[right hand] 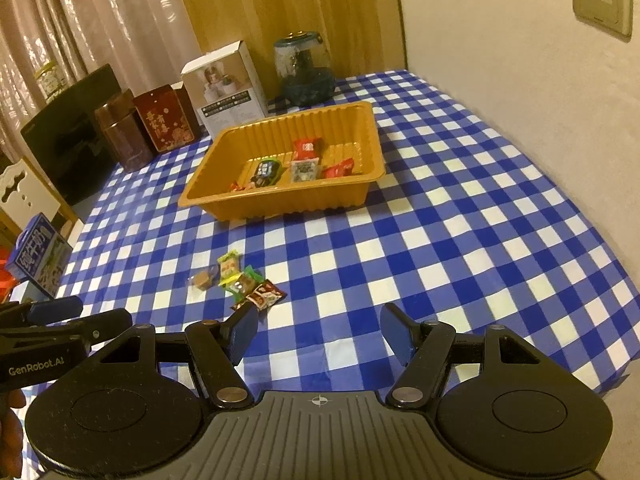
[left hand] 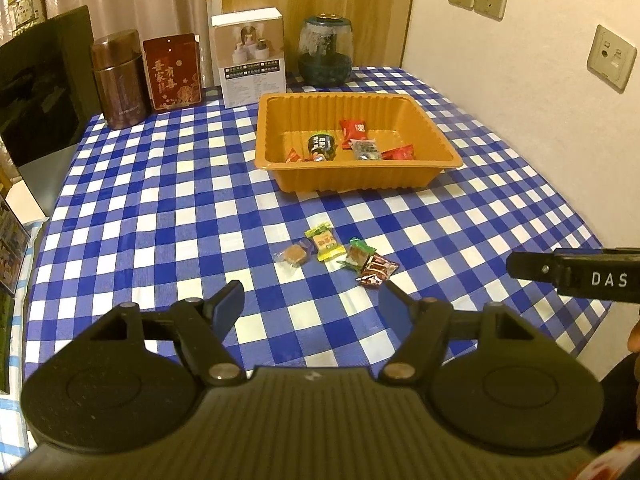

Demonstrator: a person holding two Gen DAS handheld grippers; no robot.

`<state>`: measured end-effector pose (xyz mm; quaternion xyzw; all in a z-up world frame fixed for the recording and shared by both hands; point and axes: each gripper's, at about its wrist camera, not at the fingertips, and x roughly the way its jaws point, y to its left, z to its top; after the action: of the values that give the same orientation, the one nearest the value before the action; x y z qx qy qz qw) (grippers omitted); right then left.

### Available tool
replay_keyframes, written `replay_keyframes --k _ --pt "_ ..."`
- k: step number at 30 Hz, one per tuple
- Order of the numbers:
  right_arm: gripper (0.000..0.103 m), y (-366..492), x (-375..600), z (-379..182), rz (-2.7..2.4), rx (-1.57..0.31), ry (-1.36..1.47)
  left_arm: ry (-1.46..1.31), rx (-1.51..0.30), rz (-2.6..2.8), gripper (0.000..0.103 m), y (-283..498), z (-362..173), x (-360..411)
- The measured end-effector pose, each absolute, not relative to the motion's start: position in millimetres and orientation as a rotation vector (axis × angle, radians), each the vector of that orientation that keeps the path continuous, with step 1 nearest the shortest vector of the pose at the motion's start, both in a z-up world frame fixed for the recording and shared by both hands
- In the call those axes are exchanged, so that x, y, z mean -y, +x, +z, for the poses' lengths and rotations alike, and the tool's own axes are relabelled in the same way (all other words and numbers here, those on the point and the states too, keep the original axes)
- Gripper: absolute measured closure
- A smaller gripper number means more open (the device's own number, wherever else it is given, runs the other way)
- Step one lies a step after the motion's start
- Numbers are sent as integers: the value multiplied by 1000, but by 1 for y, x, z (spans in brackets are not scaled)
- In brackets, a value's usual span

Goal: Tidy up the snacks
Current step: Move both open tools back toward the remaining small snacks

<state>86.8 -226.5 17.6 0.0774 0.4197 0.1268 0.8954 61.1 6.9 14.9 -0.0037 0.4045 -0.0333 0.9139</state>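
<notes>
An orange plastic tray sits mid-table on the blue checked cloth and holds several wrapped snacks. Nearer me lie loose snacks: a brown cake in clear wrap, a yellow-green packet, a green packet and a brown-red packet. My left gripper hangs open just short of them, nothing between its fingers. My right gripper is open too, right of the snacks, its left finger close to the brown-red packet.
At the back stand a brown canister, a red tin, a white box and a dark glass jar. A wall with sockets runs along the right. A dark panel and a blue carton are at the left.
</notes>
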Motion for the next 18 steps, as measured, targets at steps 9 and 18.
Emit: replay_keyframes --k 9,18 --pt "35 92 214 -1 304 -896 139 -8 -855 -66 30 69 0 -15" --pt "35 104 196 -24 349 -923 133 -6 -872 -62 29 84 -16 -26"
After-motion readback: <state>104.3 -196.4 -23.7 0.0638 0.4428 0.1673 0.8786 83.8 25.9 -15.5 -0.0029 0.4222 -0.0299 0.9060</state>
